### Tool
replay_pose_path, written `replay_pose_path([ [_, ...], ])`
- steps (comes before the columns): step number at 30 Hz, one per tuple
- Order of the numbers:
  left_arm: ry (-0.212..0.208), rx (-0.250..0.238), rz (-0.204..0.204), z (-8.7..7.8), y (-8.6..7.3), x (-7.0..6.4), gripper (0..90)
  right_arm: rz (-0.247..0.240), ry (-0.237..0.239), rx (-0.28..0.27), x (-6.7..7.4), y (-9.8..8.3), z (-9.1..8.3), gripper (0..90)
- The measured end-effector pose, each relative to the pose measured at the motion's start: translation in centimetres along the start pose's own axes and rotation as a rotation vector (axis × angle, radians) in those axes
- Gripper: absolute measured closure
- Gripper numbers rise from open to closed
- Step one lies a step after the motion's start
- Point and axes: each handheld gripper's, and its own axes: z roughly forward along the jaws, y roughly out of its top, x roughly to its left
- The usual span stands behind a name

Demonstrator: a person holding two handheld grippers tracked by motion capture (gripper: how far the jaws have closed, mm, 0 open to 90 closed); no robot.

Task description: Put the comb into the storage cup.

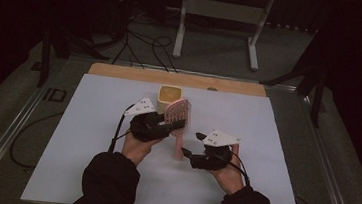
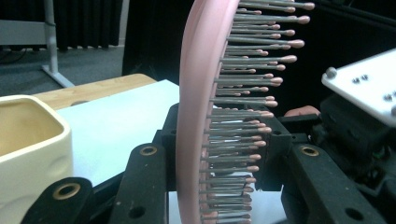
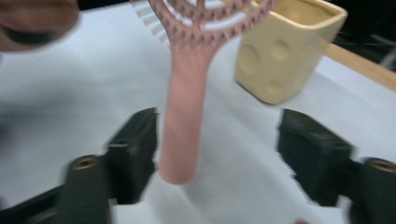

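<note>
Handover step, by the look of it. Left tongs clamp the head of the pink hairbrush, pads pressing its back and bristles. Right tongs stand wide around the handle, not gripping. Brush hangs above the tabletop near centre, long axis upright, handle tip down, head up; bristles face 3 o'clock in the left gripper view. Cream cup sits at 12 o'clock from the brush. Likely next: carry the brush to the cup, keeping it vertical.
</note>
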Motion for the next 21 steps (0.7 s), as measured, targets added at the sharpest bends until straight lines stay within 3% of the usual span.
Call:
replay_pose_path([
  [6,0.013,-0.006,-0.002,-0.36,0.14,0.15,64.1,-0.021,-0.057,0.032,0.31,-0.08,0.28,14.3],
  [11,0.023,-0.006,-0.001,-0.46,0.11,0.20,64.1,-0.041,-0.086,0.036,0.28,-0.04,0.12,12.6],
  [21,0.050,-0.012,-0.004,-0.95,0.26,0.54,64.2,-0.031,-0.123,0.042,-0.17,-0.56,-0.67,10.4],
])
